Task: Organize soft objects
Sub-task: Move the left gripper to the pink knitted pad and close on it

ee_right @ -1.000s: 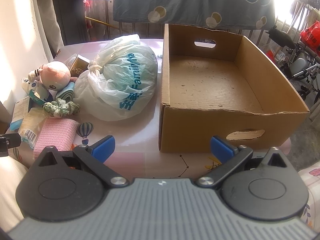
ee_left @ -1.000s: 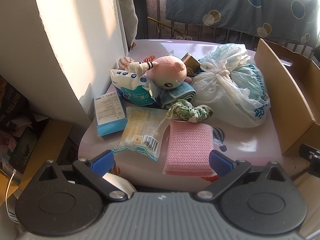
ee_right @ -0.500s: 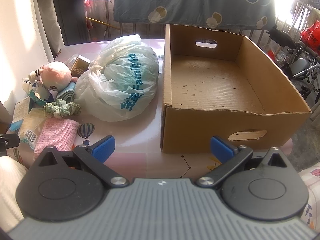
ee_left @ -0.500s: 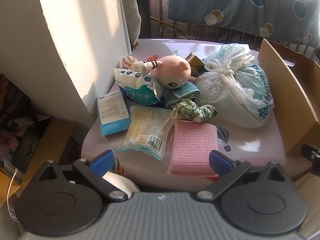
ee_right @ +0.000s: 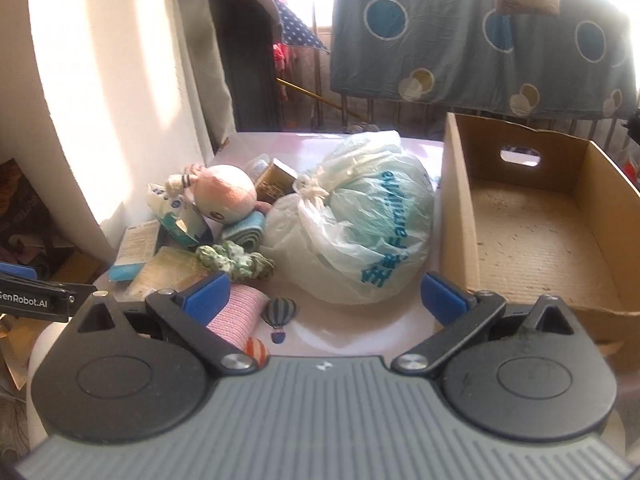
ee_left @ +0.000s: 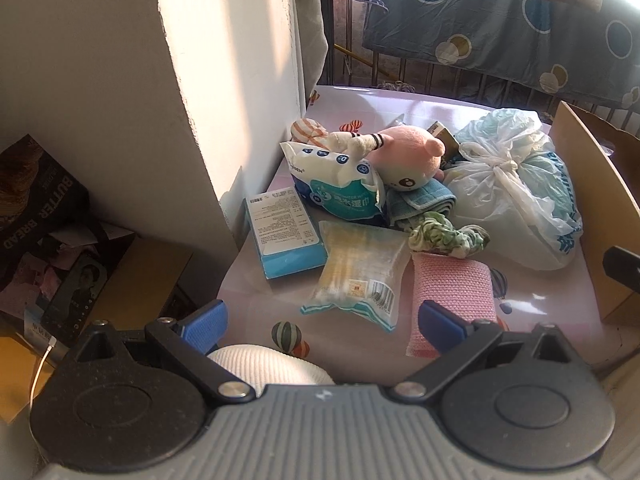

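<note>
**Obs 1:** Soft objects lie heaped on the left part of the pink worktop. Pink plush toy on top, resting on a wet-wipes pack and a rolled teal towel. What is nearer the camera?

**Obs 2:** Green scrunchie, touching the far edge of a pink knitted cloth. Clear yellow packet just beside the cloth on its left, then a blue-edged carton lying flat by the wall.

**Obs 1:** And the big item?

**Obs 2:** Knotted white plastic bag, blue lettering, between the heap and the cardboard box. Box sits at the right of the worktop, nothing but specks inside. A small brown box pokes out behind the plush and the bag.

**Obs 1:** Left tongs?

**Obs 2:** Released, blue tips spread wide, holding nothing, low at the near edge of the worktop. Right tip overlaps the near corner of the pink cloth in that view; contact cannot be told.

**Obs 1:** Right tongs?

**Obs 2:** Also spread and unloaded, facing the plastic bag, with the left tip over the pink cloth's end. Left tool's side shows at the left edge of the right wrist view.
</note>
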